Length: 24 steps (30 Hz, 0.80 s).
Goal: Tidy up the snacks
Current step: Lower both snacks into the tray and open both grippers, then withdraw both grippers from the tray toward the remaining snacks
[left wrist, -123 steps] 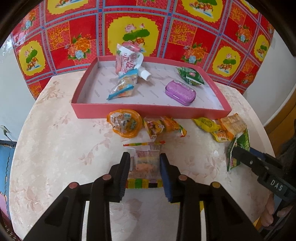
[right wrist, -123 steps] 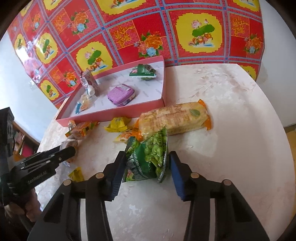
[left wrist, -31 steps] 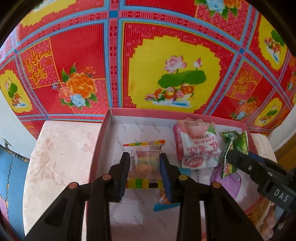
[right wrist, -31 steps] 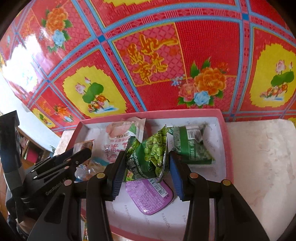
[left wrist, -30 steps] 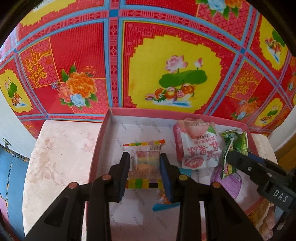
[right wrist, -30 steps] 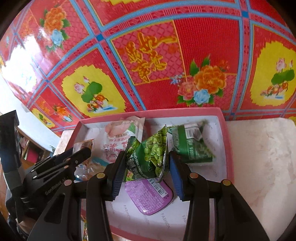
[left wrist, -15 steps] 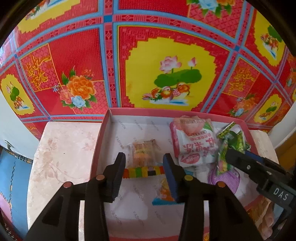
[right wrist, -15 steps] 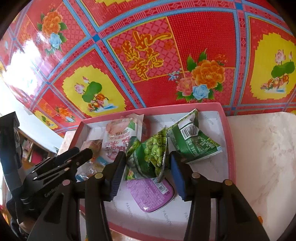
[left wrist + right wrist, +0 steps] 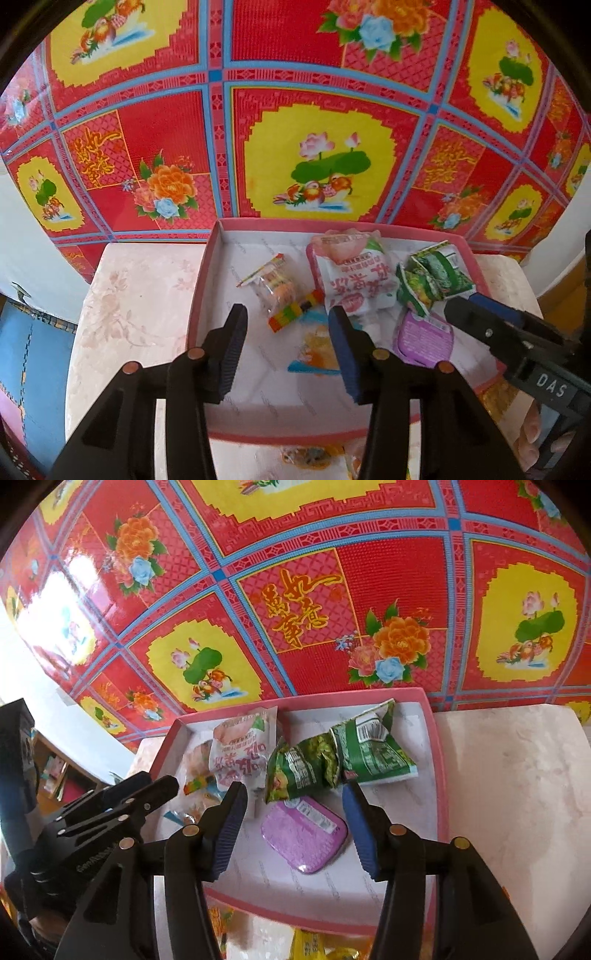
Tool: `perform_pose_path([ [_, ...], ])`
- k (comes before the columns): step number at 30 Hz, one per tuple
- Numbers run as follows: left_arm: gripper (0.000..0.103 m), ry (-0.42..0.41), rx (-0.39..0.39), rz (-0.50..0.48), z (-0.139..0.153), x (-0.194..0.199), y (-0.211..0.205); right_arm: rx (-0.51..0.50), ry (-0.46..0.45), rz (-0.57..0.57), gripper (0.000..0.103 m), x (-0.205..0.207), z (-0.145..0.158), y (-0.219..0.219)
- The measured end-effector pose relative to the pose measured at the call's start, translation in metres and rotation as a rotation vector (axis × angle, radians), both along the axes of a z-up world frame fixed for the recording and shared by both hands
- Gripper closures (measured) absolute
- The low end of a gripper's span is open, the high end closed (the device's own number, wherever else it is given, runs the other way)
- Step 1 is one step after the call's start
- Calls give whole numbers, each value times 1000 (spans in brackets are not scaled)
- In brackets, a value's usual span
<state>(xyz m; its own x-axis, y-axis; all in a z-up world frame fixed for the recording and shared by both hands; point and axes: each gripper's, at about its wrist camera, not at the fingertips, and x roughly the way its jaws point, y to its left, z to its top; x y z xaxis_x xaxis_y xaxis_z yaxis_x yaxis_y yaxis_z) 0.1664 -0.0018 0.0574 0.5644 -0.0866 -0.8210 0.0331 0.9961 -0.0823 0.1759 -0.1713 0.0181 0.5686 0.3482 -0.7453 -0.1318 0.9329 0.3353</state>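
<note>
A pink tray [image 9: 201, 291] [image 9: 437, 775] stands on the table against the wall. My left gripper [image 9: 286, 321] is open and empty above the tray's left part. A clear candy packet with a striped edge [image 9: 279, 288] lies in the tray just beyond it. My right gripper [image 9: 293, 797] is open and empty above the tray. A green pea bag [image 9: 301, 768] [image 9: 413, 291] lies in the tray just past its fingertips, next to a second green bag [image 9: 369, 753], a white-pink pouch [image 9: 240, 753] [image 9: 354, 280] and a purple tin [image 9: 304, 834] [image 9: 424, 339].
A red, yellow and blue patterned cloth [image 9: 317, 110] hangs right behind the tray. Yellow and orange snack packets [image 9: 314, 945] [image 9: 310, 454] lie on the marble table [image 9: 517, 775] in front of the tray. The table's left edge [image 9: 79, 332] borders a blue floor.
Both grippers opened and drew back. The candy packet dropped from the left gripper into the tray. The green pea bag dropped from the right gripper into the tray.
</note>
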Motion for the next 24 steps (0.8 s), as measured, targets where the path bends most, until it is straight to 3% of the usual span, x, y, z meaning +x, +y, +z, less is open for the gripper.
perform_pose_path([
  [24,55,36,-35,12,5,-52,10,-5,1,-27,48,-57,6,-18],
])
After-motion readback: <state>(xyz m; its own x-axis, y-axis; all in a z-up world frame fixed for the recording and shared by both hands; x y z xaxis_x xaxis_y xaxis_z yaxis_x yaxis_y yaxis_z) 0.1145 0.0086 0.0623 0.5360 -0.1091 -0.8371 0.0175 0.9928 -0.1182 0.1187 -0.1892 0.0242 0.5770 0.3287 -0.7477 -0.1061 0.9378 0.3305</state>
